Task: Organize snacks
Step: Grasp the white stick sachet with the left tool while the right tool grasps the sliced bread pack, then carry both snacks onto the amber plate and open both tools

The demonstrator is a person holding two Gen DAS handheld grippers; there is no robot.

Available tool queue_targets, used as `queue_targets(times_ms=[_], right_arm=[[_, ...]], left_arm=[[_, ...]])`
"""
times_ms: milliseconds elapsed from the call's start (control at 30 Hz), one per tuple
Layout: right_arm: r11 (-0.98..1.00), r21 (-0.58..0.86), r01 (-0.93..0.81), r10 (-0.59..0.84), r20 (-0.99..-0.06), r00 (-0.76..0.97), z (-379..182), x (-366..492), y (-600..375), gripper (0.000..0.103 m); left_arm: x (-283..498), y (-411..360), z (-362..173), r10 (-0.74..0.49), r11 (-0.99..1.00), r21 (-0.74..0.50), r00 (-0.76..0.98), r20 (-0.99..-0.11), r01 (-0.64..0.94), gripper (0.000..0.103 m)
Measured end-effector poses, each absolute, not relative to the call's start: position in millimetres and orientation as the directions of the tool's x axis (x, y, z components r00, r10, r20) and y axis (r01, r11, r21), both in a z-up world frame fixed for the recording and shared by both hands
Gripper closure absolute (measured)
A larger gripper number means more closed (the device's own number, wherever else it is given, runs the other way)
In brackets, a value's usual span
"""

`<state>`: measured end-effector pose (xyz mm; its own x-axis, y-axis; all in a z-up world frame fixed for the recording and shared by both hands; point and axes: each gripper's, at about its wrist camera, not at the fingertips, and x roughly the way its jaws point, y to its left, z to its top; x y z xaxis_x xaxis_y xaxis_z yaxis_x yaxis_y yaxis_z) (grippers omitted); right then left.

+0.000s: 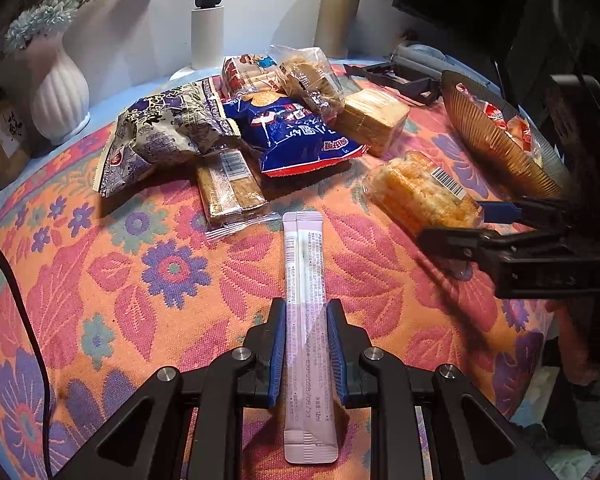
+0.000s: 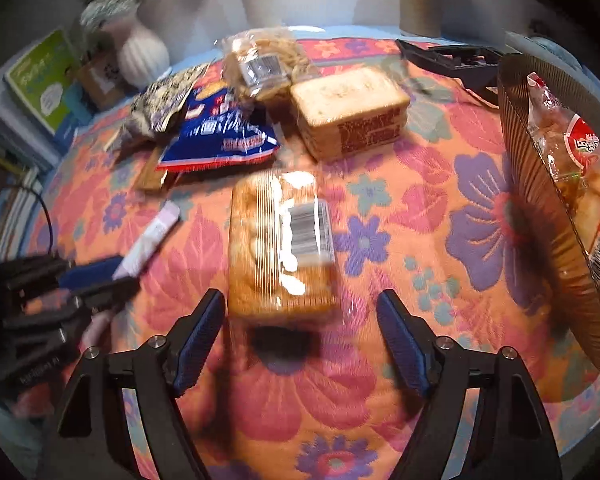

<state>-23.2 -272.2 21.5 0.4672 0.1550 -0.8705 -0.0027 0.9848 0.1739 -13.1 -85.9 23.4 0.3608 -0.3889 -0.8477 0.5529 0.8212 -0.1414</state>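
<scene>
My left gripper is shut on a pale lilac stick sachet, which points away over the flowered tablecloth. My right gripper stands open. The near end of a clear-wrapped pastry pack with a barcode label lies between its tips, and the pads do not press on it. In the left wrist view the right gripper reaches in from the right to that pack. A brown ribbed basket at the right holds a red-labelled bread pack.
A pile of snacks lies at the back: a blue bag, a purple patterned bag, a wafer pack, a toast pack. Behind stand a white vase, a flask and a black frame.
</scene>
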Motion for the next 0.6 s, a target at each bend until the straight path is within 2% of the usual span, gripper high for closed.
queue_targets(times_ms=[100, 167, 200, 600], right_arm=[[0.991, 0.130, 0.009, 0.109, -0.870, 0.481, 21, -14, -263, 0.026], [0.996, 0.087, -0.002, 0.077, -0.867, 0.492, 21, -11, -255, 0.052], [0.998, 0.067, -0.012, 0.064, -0.865, 0.498, 23, -12, -252, 0.056], [0.989, 0.143, -0.048, 0.145, -0.819, 0.555, 58, -46, -268, 0.059]], left_arm=[[-14, -87, 25, -0.390, 0.822, -0.141, 0.364, -0.846, 0.551, 0.084], [-14, -87, 28, -0.399, 0.819, -0.147, 0.366, -0.841, 0.554, 0.084], [-15, -87, 30, -0.402, 0.819, -0.149, 0.369, -0.838, 0.555, 0.084], [-22, -105, 69, -0.494, 0.778, -0.200, 0.384, -0.780, 0.595, 0.084]])
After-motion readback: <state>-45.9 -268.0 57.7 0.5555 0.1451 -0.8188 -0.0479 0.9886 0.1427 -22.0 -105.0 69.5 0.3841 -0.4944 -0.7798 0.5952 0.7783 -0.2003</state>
